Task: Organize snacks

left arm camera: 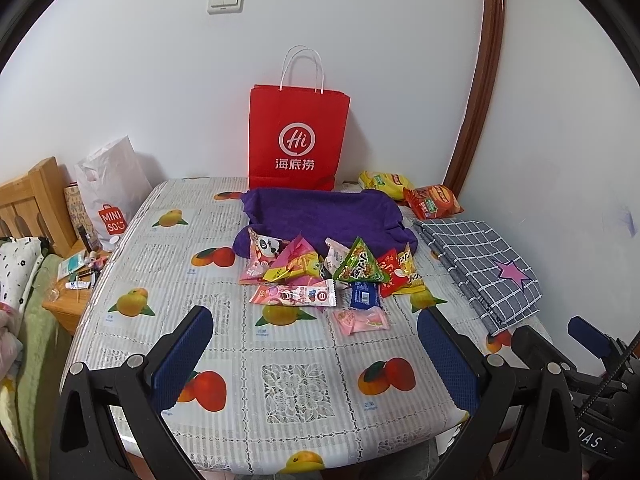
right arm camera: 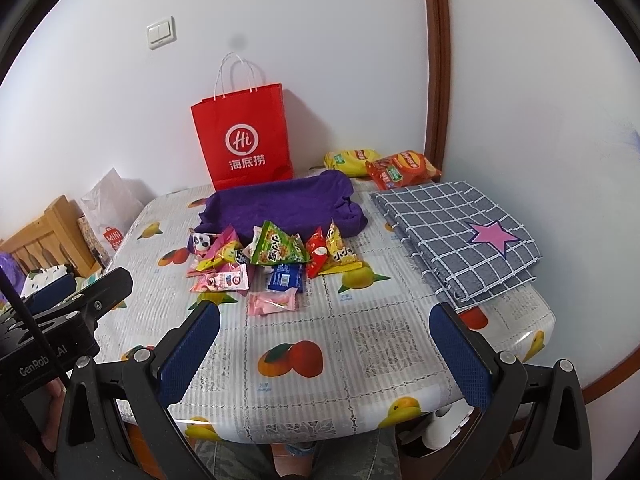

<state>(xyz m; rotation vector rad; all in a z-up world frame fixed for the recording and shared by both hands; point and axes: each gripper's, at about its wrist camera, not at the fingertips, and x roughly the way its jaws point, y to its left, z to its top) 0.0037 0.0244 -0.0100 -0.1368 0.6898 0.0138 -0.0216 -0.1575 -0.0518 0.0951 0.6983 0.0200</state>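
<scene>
A pile of small snack packets [left arm camera: 328, 272] lies in the middle of the table, in front of a purple cloth-lined basket [left arm camera: 320, 216]; the pile [right arm camera: 272, 264] and basket [right arm camera: 280, 204] also show in the right wrist view. A green triangular packet [left arm camera: 360, 266] tops the pile. A pink packet [left arm camera: 360, 320] lies nearest me. Two chip bags, yellow [left arm camera: 384, 182] and red [left arm camera: 434, 202], lie at the back right. My left gripper [left arm camera: 314, 352] is open and empty above the table's near part. My right gripper [right arm camera: 324, 348] is open and empty, to the right of the left one.
A red paper bag [left arm camera: 298, 140] stands against the wall behind the basket. A folded grey checked cloth [left arm camera: 480, 268] with a pink star lies at the right edge. The table [left arm camera: 248, 360] has a fruit-print cover. A nightstand with clutter [left arm camera: 76, 280] and a bed stand at the left.
</scene>
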